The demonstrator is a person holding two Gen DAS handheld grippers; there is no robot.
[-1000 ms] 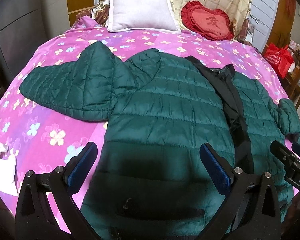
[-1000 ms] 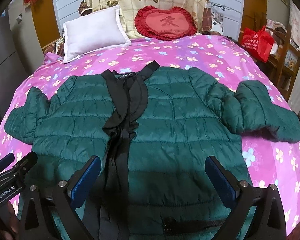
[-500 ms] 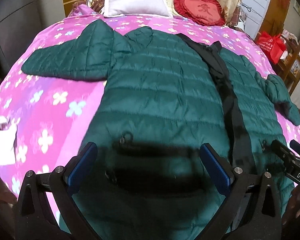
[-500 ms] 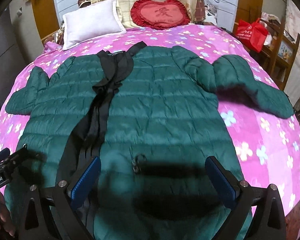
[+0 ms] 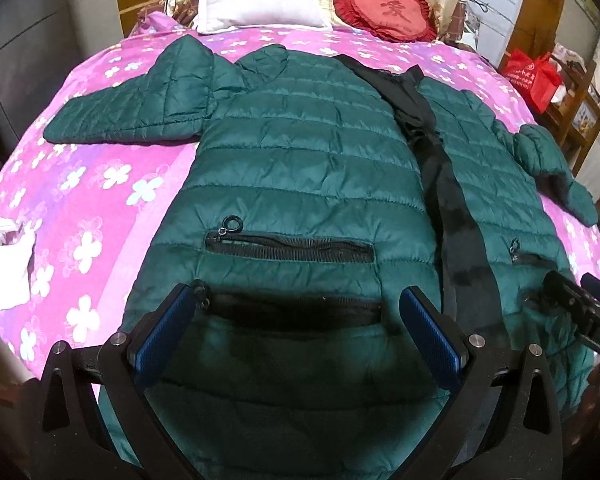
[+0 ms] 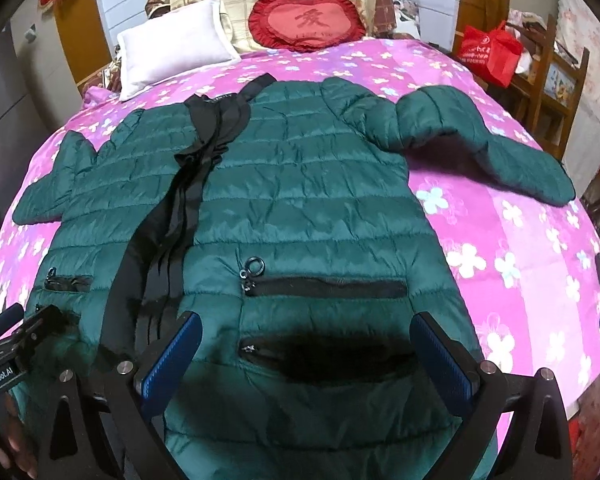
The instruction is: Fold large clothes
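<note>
A dark green quilted jacket (image 5: 300,168) lies face-up and spread flat on the bed (image 5: 80,184), collar toward the pillows, hem toward the camera; its black zip placket (image 6: 172,216) is closed and marks the long axis, running straight away from both tools. Each sleeve reaches outward onto the pink floral cover.

Left tongs (image 5: 298,334): jaws wide apart, gripping nothing, poised over the lower front panel on the wearer's right, just below the pocket zip (image 5: 290,246).

Right tongs (image 6: 306,356): likewise open and empty, over the opposite lower panel, below its pocket zip (image 6: 324,286).

Finding — the hem lies directly beneath both tongs, one on each side of the placket, neither nearer. A hem-to-collar fold would likely travel along that axis.
</note>
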